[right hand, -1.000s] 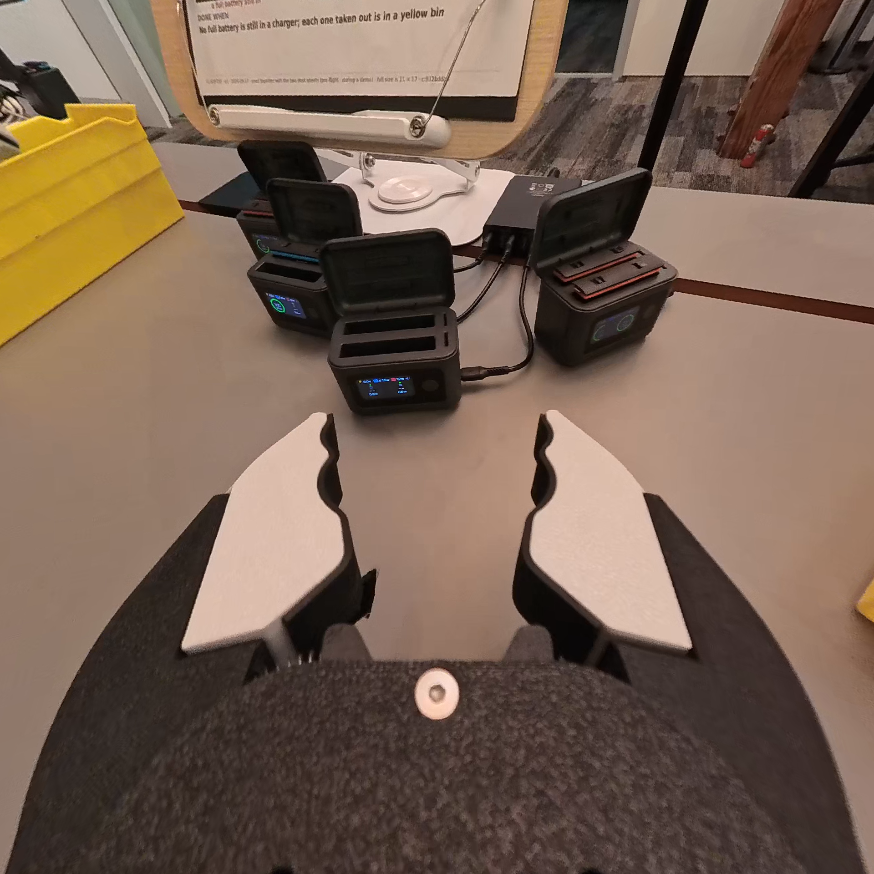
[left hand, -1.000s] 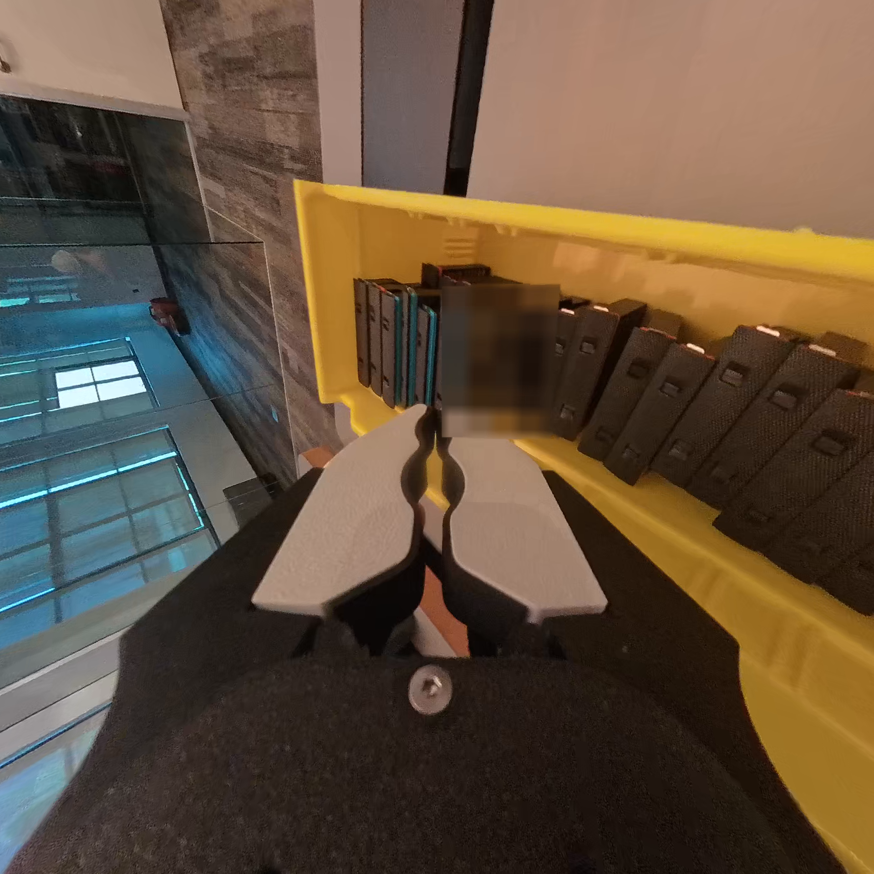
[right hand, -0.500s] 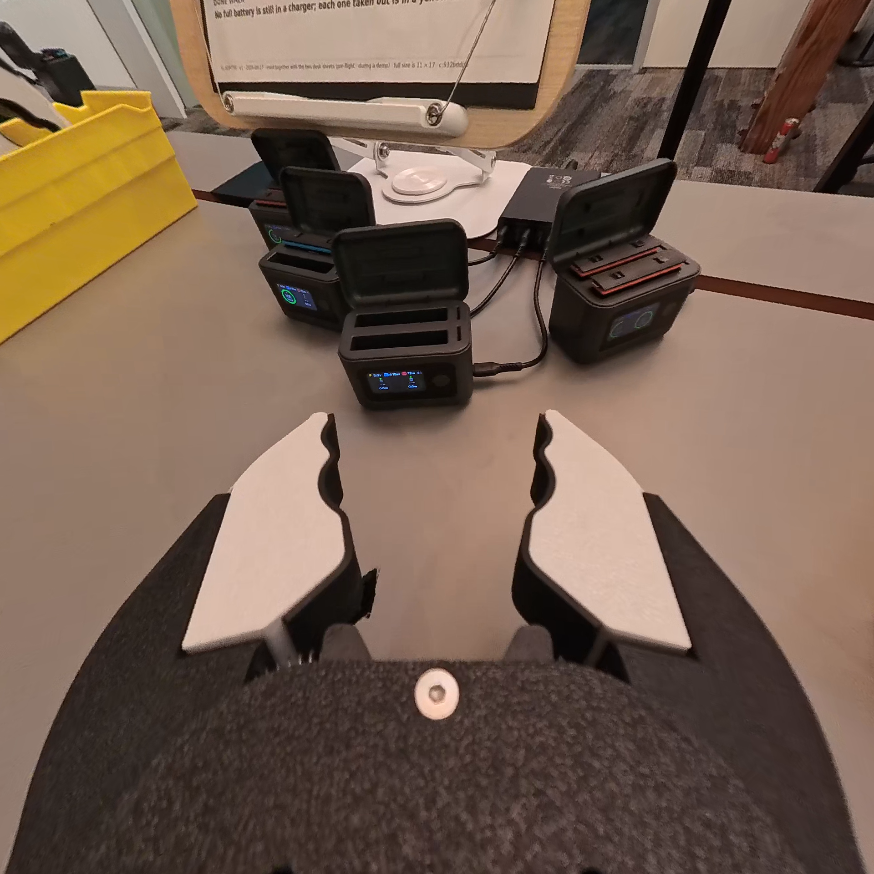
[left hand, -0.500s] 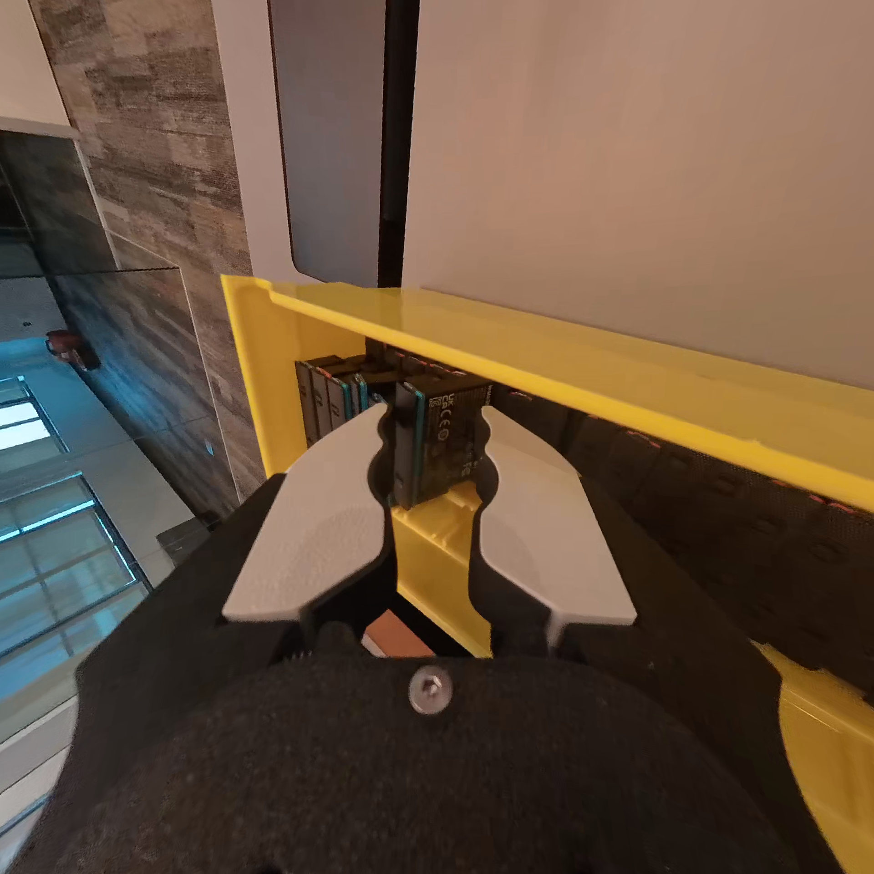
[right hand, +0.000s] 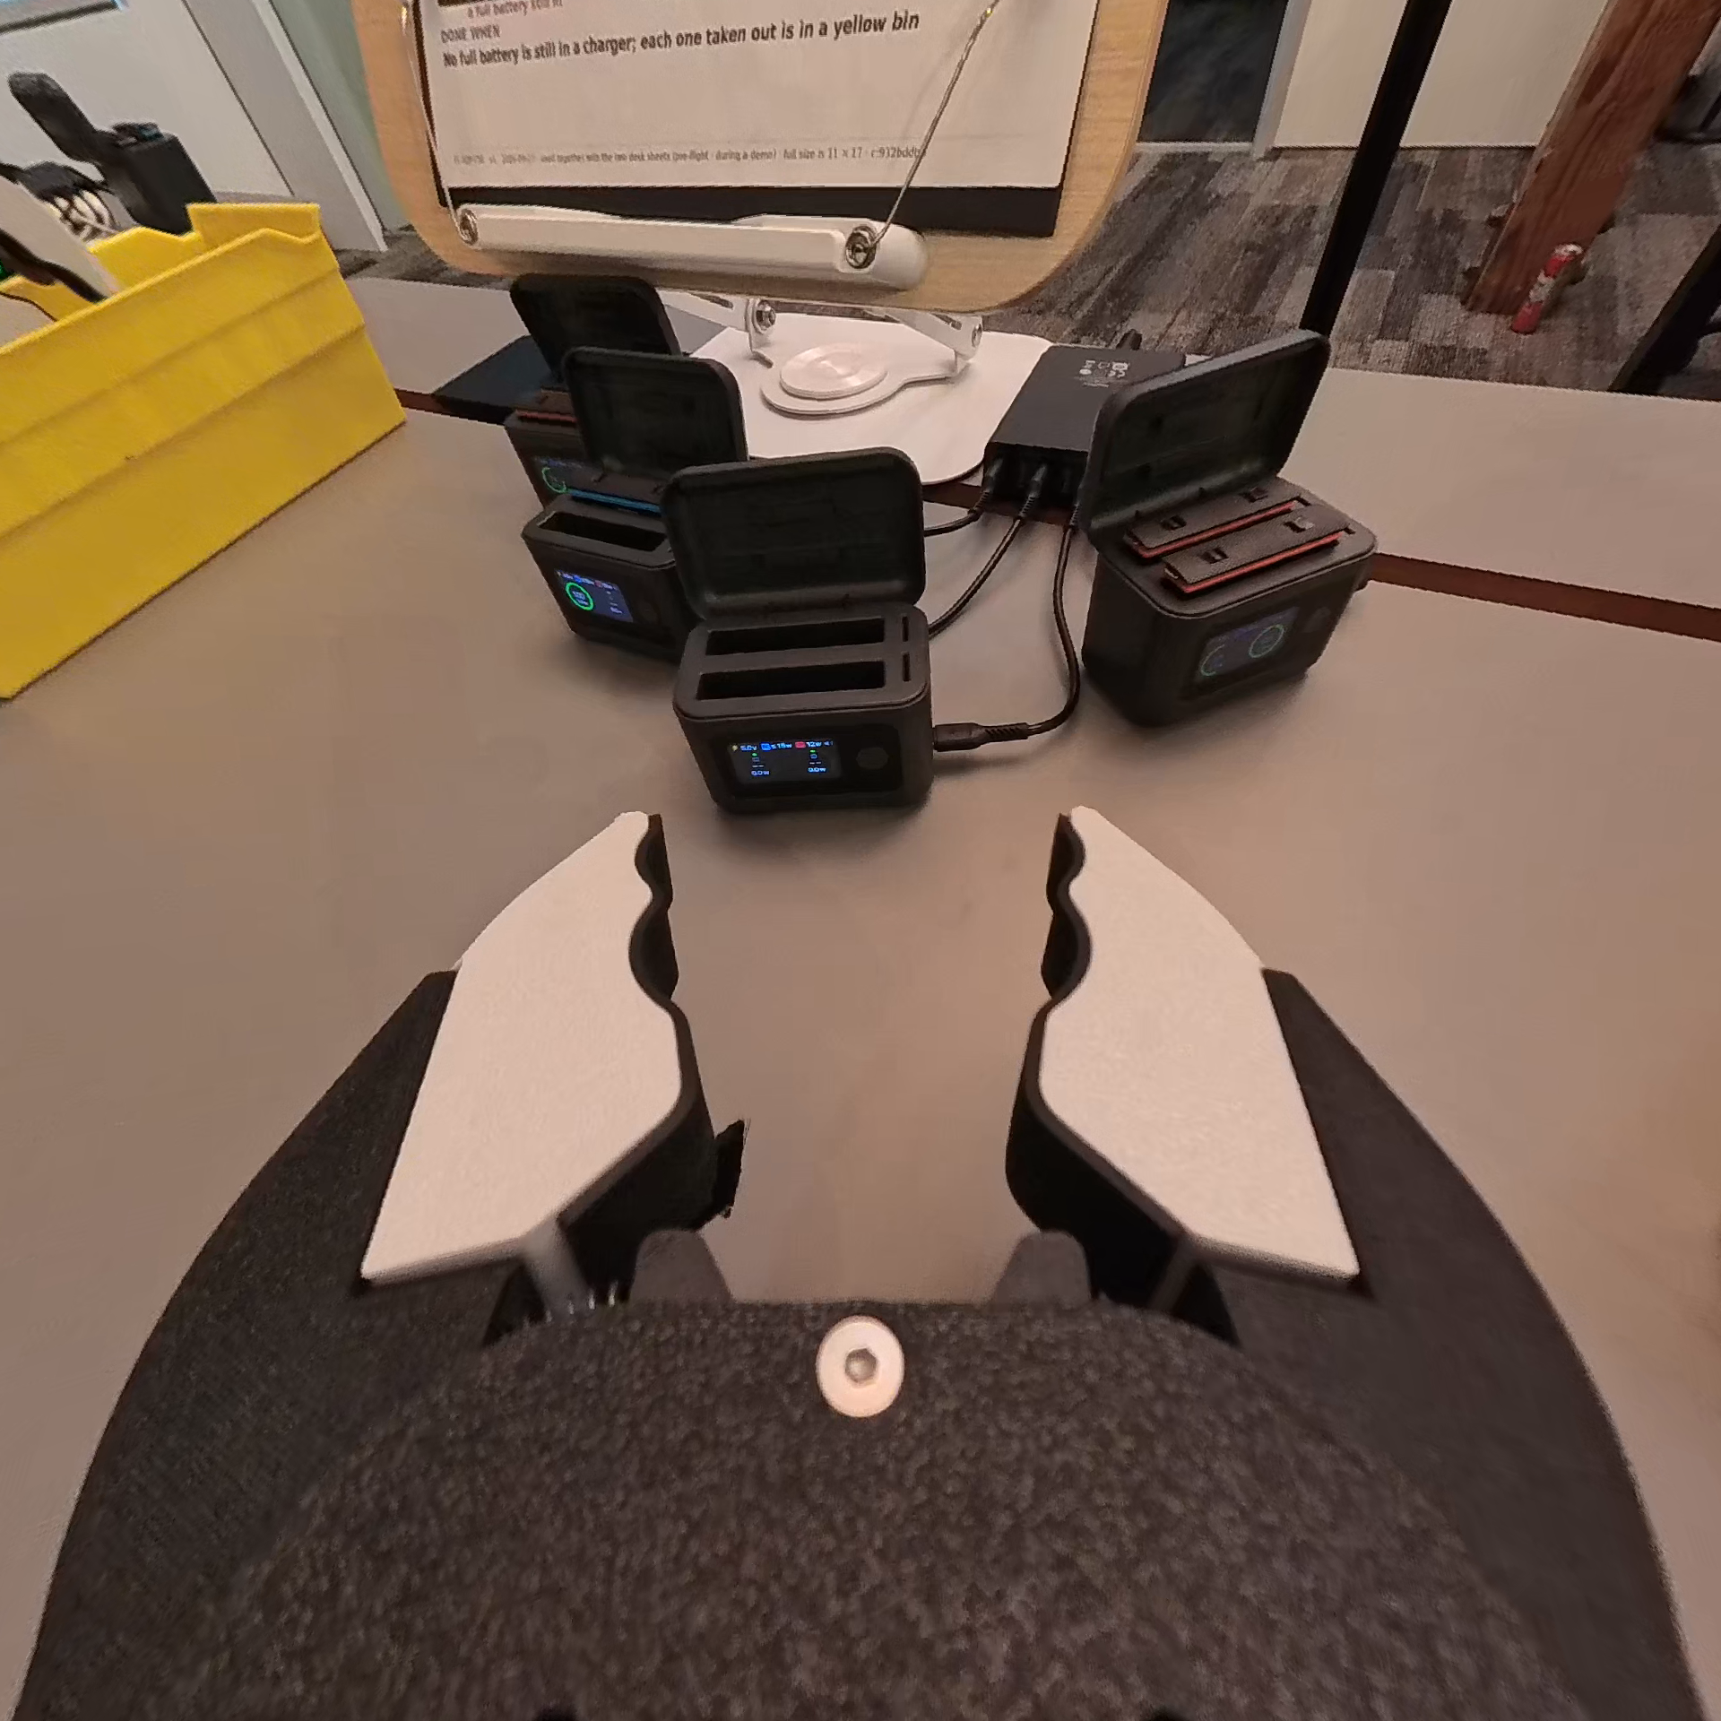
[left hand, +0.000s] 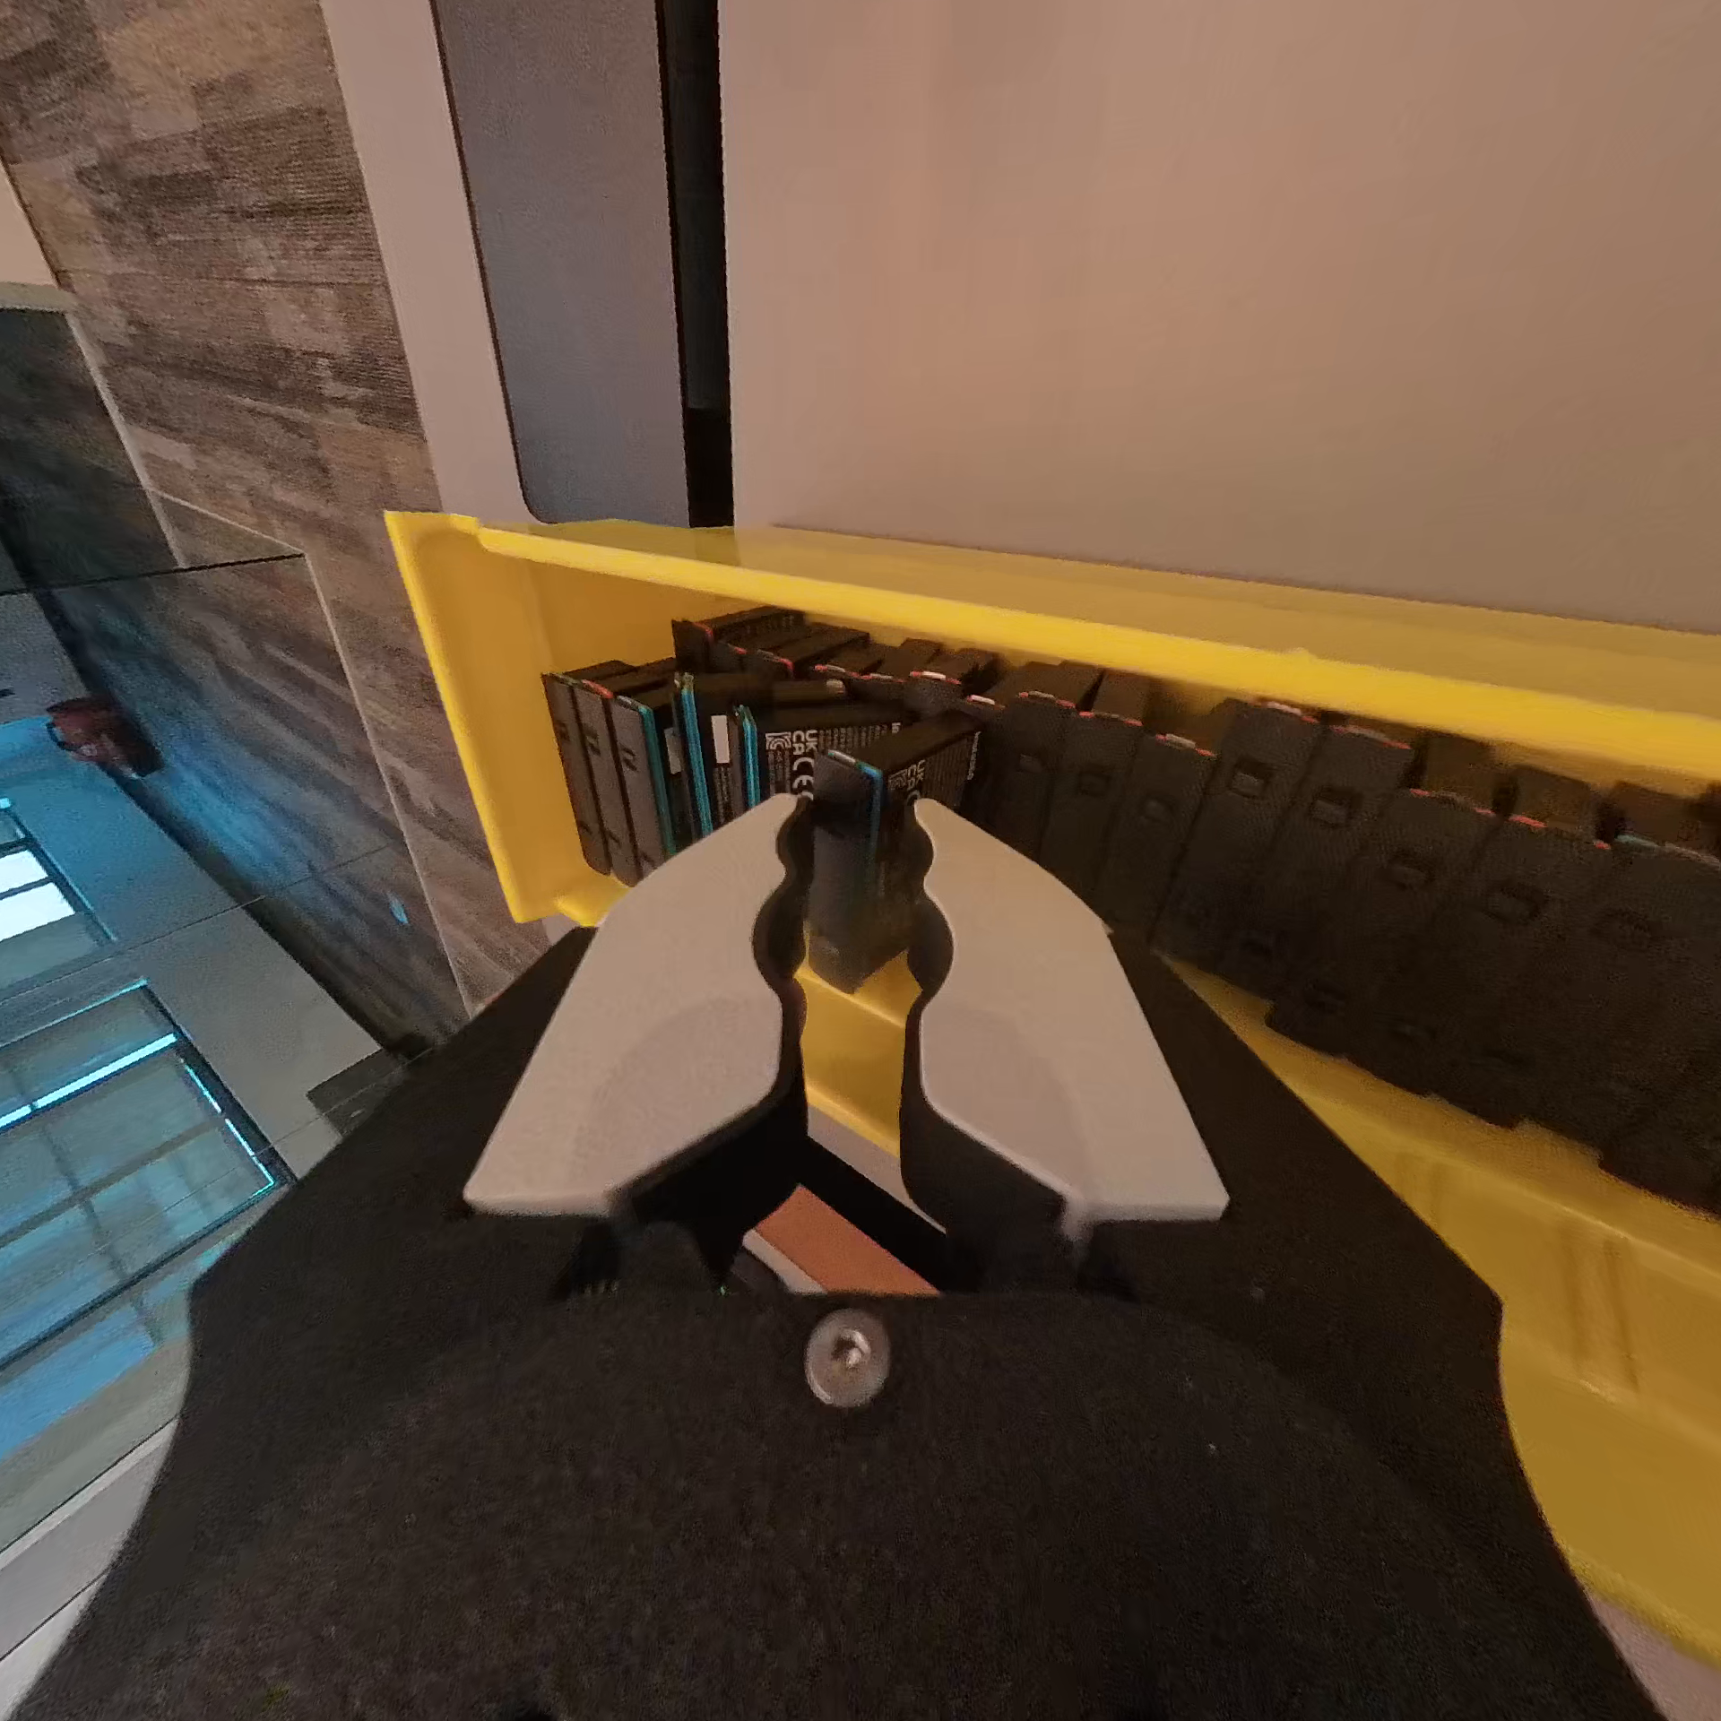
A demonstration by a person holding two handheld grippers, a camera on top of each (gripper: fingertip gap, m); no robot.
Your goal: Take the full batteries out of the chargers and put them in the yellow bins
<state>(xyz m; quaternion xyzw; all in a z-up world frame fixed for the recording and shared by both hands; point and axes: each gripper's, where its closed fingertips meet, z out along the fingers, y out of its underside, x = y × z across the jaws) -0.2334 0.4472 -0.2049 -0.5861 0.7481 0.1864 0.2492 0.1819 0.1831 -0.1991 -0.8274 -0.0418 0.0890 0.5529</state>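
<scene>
The left gripper (left hand: 852, 843) is closed on a black battery (left hand: 849, 885) with a blue edge stripe, pinching it between its grey fingers (left hand: 670, 1015) right over the near rim of the yellow bin (left hand: 1117, 615). Half a second ago the bin's far wall hid most of its contents; now the view looks further into it, and a long row of black batteries (left hand: 1304, 838) shows again, standing packed side by side, with a few blue-striped ones (left hand: 643, 782) at the left end. The held battery seems to sit just in front of those — whether it touches them is hard to tell.

The right gripper (right hand: 861, 819) hangs over the grey table (right hand: 279, 838) with its jaws spread wide and nothing between them, much as it was a second ago. Ahead of it stand four black chargers with lids up. The nearest charger (right hand: 806, 708) has both slots bare, the right-hand charger (right hand: 1229, 605) holds two red-edged batteries (right hand: 1220, 549), and the one behind on the left (right hand: 596, 577) shows a blue-edged battery in its rear slot. The bin is also visible in this view (right hand: 186, 400), at the left of the table, well apart from the chargers.
</scene>
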